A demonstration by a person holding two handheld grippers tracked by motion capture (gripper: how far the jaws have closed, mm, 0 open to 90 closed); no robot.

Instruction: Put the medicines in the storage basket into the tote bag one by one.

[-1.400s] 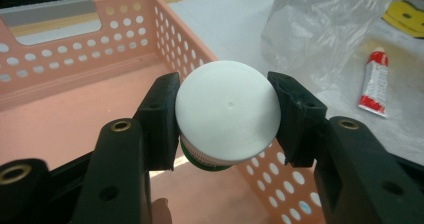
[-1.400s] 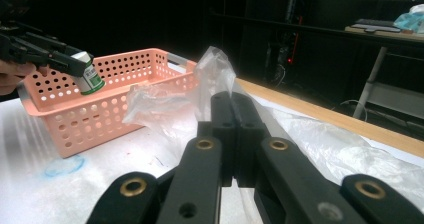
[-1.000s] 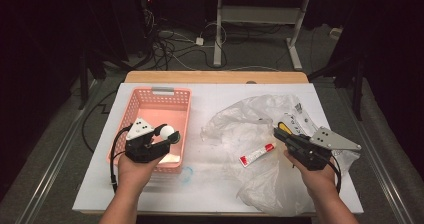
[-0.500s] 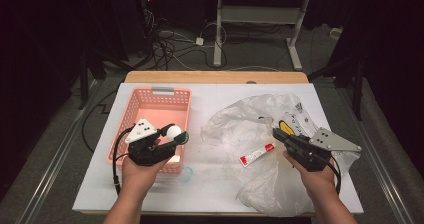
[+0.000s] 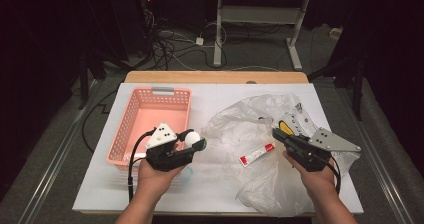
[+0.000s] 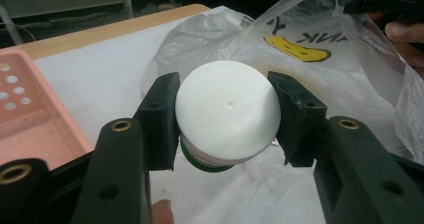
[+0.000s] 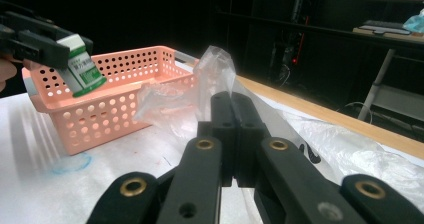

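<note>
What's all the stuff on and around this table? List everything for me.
Bottle: one, white cap, green label, clamped in the left gripper just right of the basket.
Basket: one, pink, perforated, table's left side.
Plastic bag: one, clear with yellow print, spread on the right; its edge pinched by the right gripper.
Tube: one, white and red, lying on the bag.
Table: one, white sheet over a wooden top.
Cables: several, dark, floor behind.
Left gripper: black, shut on the bottle.
Right gripper: black, shut on the bag.

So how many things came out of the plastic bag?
2 that I can see: a white-capped bottle in the left claw, and a red-and-white tube lying on the bag. More may hide inside it.
</note>
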